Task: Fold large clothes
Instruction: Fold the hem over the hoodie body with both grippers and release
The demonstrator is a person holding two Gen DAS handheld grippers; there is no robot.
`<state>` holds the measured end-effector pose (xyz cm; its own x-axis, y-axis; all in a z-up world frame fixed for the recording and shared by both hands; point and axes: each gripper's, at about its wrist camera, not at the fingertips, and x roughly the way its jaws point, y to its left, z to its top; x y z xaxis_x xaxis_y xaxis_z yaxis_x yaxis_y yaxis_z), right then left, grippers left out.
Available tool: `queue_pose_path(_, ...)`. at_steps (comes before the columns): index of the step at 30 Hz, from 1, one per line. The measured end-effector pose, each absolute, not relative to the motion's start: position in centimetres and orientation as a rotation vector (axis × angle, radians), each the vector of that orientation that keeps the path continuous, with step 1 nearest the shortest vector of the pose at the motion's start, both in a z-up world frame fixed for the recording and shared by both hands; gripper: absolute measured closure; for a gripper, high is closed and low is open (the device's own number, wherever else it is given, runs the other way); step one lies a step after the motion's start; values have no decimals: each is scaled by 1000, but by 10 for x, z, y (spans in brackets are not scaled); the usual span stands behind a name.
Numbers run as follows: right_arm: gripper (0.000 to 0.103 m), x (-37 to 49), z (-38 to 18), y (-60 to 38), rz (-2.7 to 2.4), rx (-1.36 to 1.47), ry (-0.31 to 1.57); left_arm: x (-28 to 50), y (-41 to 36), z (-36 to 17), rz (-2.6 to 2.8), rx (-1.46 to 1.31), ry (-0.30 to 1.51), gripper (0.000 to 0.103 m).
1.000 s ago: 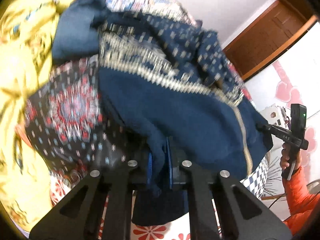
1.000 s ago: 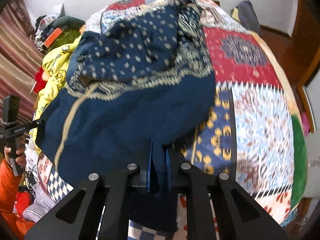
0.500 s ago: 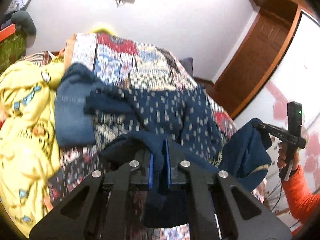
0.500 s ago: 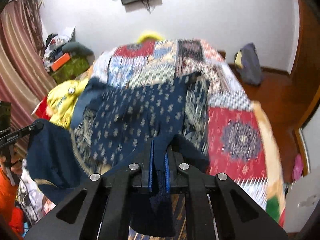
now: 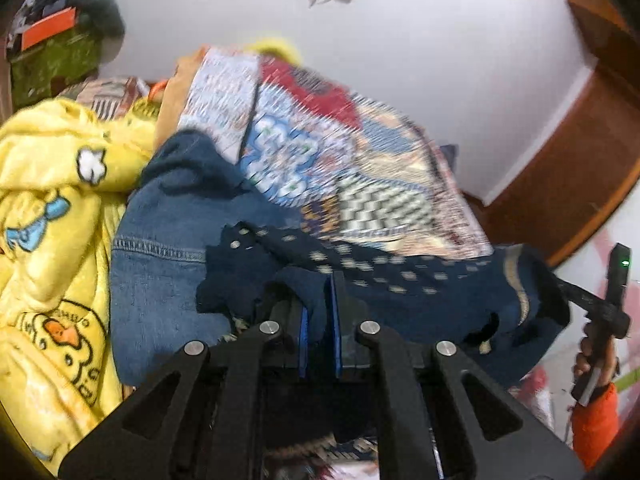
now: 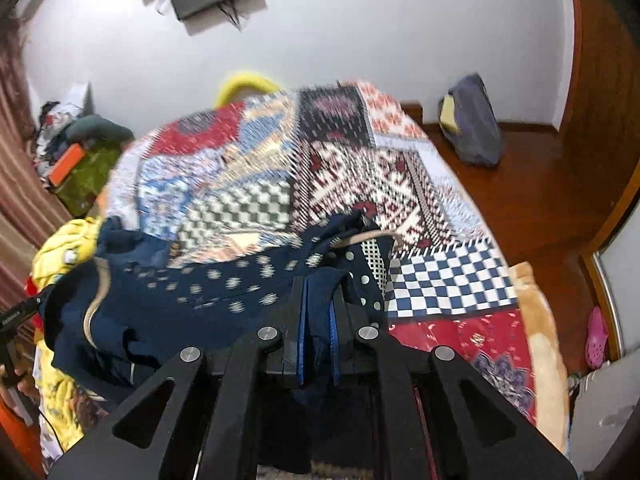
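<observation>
A large navy garment (image 5: 400,280) with pale dots and a tan patterned border hangs stretched between my two grippers above the patchwork bed quilt (image 5: 320,152). My left gripper (image 5: 319,320) is shut on one bunched edge of it. In the right wrist view the same navy garment (image 6: 192,296) sags to the left, and my right gripper (image 6: 318,332) is shut on its other edge. The right gripper's handle and the hand holding it (image 5: 600,344) show at the far right of the left wrist view. Most of the cloth's lower part is hidden under the gripper bodies.
Blue jeans (image 5: 168,264) and a yellow duck-print blanket (image 5: 48,216) lie on the bed's left side. The quilt (image 6: 360,176) spreads wide beyond the garment. A grey bag (image 6: 472,128) sits on the wooden floor by the wall. A cluttered shelf (image 6: 76,160) stands left.
Both grippers have lifted and pulled back from the bed, carrying the navy garment's edge up off the quilt. The cloth that lay spread flat now hangs gathered between them.
</observation>
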<state>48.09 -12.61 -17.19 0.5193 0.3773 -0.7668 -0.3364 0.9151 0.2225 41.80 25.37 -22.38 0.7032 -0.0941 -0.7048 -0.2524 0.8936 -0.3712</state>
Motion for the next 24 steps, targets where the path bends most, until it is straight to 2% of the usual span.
queue_pose_path(5, 94, 502, -204, -130, 419, 82, 999, 445, 267, -277, 104, -530, 899, 94)
queue_pose_path(8, 85, 506, -210, -134, 373, 40, 988, 451, 262, -293, 88, -517, 934, 94)
queue_pose_path(10, 83, 504, -209, -142, 315, -8, 969, 452, 255, -293, 93, -459, 946, 94)
queue_pose_path(14, 81, 501, -203, -170, 242, -11, 976, 449, 244, -280, 107, -349, 957, 94)
queue_pose_path(22, 81, 448, -163, -183, 323, -73, 891, 422, 224, -215, 85, -241, 884, 85)
queue_pose_path(23, 81, 442, -159, -179, 338, -91, 881, 418, 221, -206, 86, -233, 867, 84)
queue_pose_path(24, 81, 437, -156, -172, 356, -115, 871, 416, 218, -201, 91, -226, 855, 75)
